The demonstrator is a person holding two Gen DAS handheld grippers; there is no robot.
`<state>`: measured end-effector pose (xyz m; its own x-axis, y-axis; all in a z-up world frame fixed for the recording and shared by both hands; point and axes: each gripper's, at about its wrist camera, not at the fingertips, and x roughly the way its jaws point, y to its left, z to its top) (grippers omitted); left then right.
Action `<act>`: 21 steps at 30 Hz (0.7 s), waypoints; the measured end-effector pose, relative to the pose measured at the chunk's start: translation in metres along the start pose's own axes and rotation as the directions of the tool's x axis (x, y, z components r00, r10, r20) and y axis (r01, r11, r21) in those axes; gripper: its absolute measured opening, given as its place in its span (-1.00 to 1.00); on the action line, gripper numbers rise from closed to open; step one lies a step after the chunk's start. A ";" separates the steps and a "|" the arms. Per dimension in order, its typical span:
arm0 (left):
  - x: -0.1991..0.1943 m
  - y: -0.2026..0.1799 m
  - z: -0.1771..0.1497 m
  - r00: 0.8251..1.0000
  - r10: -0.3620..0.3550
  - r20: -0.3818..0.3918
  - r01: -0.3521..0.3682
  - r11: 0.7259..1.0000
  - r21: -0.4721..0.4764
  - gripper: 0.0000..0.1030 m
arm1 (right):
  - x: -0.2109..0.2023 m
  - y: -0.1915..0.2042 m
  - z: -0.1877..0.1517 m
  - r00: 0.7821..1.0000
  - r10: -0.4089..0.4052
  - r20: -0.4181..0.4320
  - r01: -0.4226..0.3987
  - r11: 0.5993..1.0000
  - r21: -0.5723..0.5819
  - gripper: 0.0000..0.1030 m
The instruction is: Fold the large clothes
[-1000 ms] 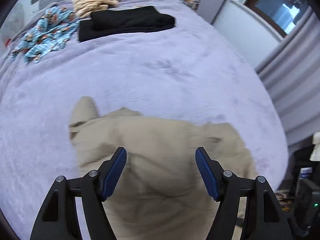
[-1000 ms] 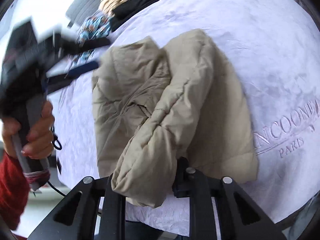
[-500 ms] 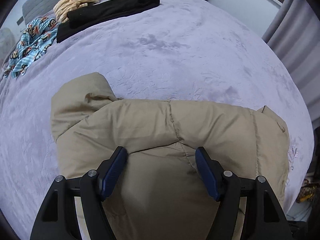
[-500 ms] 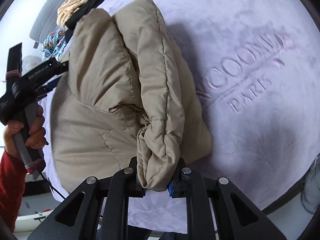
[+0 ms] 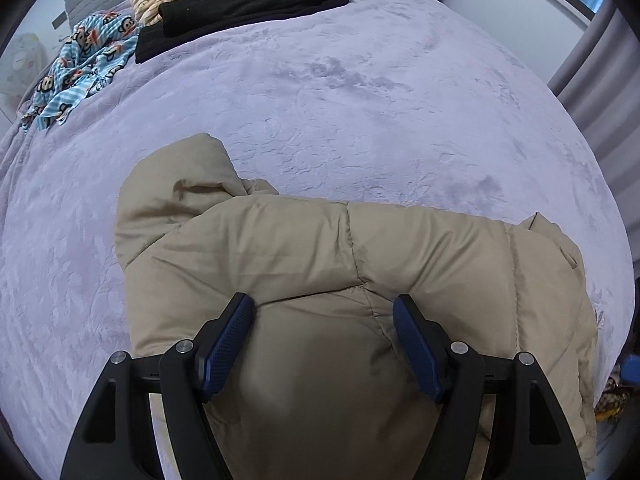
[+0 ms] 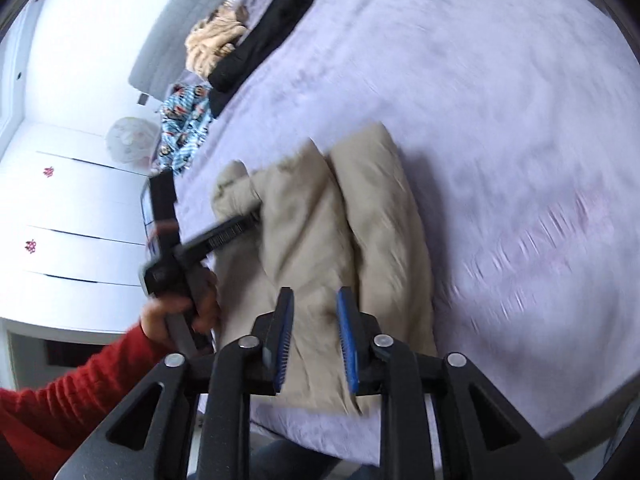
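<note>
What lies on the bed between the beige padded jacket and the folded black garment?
Only bare lilac blanket separates the beige padded jacket from the black garment, shown clearest in the left wrist view.

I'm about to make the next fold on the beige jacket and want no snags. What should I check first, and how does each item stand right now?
1. Right tool free of the jacket: ok; its jaws have just been opening, nothing between them.
2. Left tool ready to grip: ok; open, poised over the jacket.
3. Folded-over side lying on the jacket: ok.
4. Bedspread beyond the jacket bare: ok.
5. Other clothes, like the black garment, out of the way: ok; far end of the bed.
6. Jacket's near edge fully on the bed: cannot tell; the tools hide it.
</note>
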<state>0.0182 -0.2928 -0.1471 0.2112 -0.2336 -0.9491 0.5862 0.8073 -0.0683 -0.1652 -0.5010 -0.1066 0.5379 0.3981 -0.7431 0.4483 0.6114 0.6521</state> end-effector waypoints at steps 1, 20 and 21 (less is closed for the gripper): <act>0.000 0.000 0.000 1.000 0.003 0.000 -0.003 1.000 -0.003 0.44 | 0.011 0.009 0.014 1.000 -0.021 0.004 0.021 1.000 -0.017 0.40; -0.059 0.054 -0.094 0.997 0.031 -0.066 -0.048 0.962 -0.270 0.67 | 0.131 -0.008 0.045 0.968 -0.190 -0.163 0.187 0.982 -0.034 -0.76; -0.060 0.053 -0.094 0.997 0.038 -0.071 -0.056 0.961 -0.270 0.67 | 0.130 -0.007 0.046 0.969 -0.184 -0.164 0.182 0.983 -0.029 -0.76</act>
<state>-0.0374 -0.1853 -0.1223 0.1772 -0.1636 -0.9705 0.3408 0.9353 -0.0954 -0.0653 -0.4847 -0.2012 0.3212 0.3854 -0.8651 0.5177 0.6934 0.5011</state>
